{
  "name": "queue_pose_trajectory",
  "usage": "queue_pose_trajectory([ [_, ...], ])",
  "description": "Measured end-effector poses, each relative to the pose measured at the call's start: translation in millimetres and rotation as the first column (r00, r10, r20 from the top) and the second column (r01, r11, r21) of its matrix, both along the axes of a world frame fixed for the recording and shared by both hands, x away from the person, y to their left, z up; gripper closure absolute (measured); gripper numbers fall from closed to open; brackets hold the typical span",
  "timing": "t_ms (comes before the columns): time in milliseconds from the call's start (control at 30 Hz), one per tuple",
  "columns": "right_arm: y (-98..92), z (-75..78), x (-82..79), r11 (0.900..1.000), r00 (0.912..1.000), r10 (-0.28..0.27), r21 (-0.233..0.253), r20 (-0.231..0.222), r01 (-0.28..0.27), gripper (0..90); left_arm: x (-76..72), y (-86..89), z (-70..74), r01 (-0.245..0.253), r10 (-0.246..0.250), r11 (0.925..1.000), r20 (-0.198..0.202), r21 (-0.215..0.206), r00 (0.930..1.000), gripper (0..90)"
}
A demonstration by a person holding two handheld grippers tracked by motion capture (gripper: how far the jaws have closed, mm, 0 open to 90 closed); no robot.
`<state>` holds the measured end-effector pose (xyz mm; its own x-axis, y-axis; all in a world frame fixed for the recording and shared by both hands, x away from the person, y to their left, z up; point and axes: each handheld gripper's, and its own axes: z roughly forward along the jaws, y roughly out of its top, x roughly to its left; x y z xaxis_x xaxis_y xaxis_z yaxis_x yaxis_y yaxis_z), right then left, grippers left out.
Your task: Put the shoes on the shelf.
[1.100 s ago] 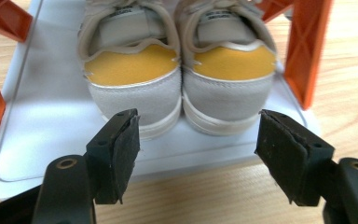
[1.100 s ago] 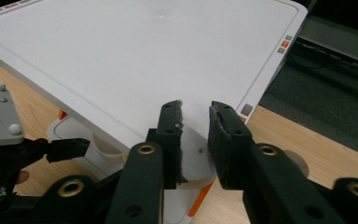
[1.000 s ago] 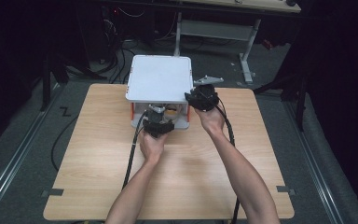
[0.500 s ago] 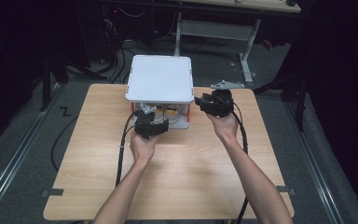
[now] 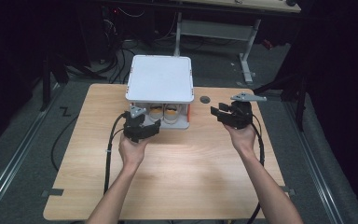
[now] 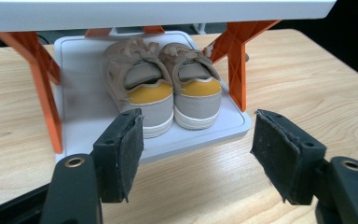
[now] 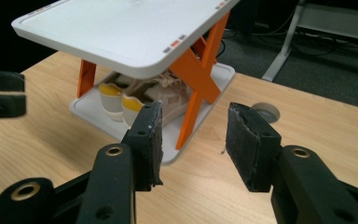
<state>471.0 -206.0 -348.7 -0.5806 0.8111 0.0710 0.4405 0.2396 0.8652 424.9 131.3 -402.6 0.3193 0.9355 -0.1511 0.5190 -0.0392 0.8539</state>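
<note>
A small two-shelf rack with a white top shelf (image 5: 158,77) and orange legs (image 6: 235,65) stands at the back middle of the table. On its lower tray (image 6: 88,107) sits a pair of beige shoes (image 6: 163,88) with yellow heel patches, heels toward me, side by side; the shoes (image 7: 135,100) lie under the shelf (image 7: 121,28). My left gripper (image 5: 153,129) hovers open just in front of the rack's left part, its jaws (image 6: 198,149) empty. My right gripper (image 5: 217,113) is open and empty to the right of the rack, pointing at the rack's corner (image 7: 193,135).
A round cable hole (image 5: 205,99) lies in the wooden tabletop between the rack and the right gripper. Cables trail from both grippers along the forearms. Bare wood stretches in front of the rack. A desk frame (image 5: 247,51) and dark floor lie beyond the table.
Both grippers have drawn back from the rack: the left moved leftward along its front, the right swung out to the right and toward me.
</note>
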Motion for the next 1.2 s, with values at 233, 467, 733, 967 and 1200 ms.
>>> queue_pose_trajectory([
  [233, -21.8, -10.7, -16.5, 1.000, 1.0000, -0.008, 0.013, -0.005, 0.008, 54.4, -15.9, 18.9, 2.9, -0.010, 0.010, 0.9998, 0.016, 0.018, 0.9998, 33.4],
  [467, -47.6, -31.2, -33.4, 0.999, 0.9989, -0.040, 0.020, -0.025, 0.040, 53.6, -31.7, 34.7, -4.6, -0.008, 0.007, 0.9997, 0.002, 0.022, 1.0000, 31.3],
  [733, -67.3, -59.0, -50.9, 0.997, 0.9962, -0.075, 0.011, -0.043, 0.076, 52.8, -45.3, 44.3, -21.6, -0.007, 0.008, 0.9995, -0.023, 0.030, 0.9997, 29.8],
  [967, -81.3, -91.1, -61.0, 0.992, 0.9898, -0.124, -0.028, -0.070, 0.122, 51.4, -54.9, 47.9, -46.6, 0.005, -0.001, 0.9967, -0.055, 0.081, 0.9985, 27.9],
  [1200, -95.5, -135.7, -60.8, 0.974, 0.9674, -0.210, -0.113, -0.141, 0.196, 49.7, -55.5, 54.7, -79.5, -0.024, 0.045, 0.9882, -0.131, 0.151, 0.9904, 26.6],
])
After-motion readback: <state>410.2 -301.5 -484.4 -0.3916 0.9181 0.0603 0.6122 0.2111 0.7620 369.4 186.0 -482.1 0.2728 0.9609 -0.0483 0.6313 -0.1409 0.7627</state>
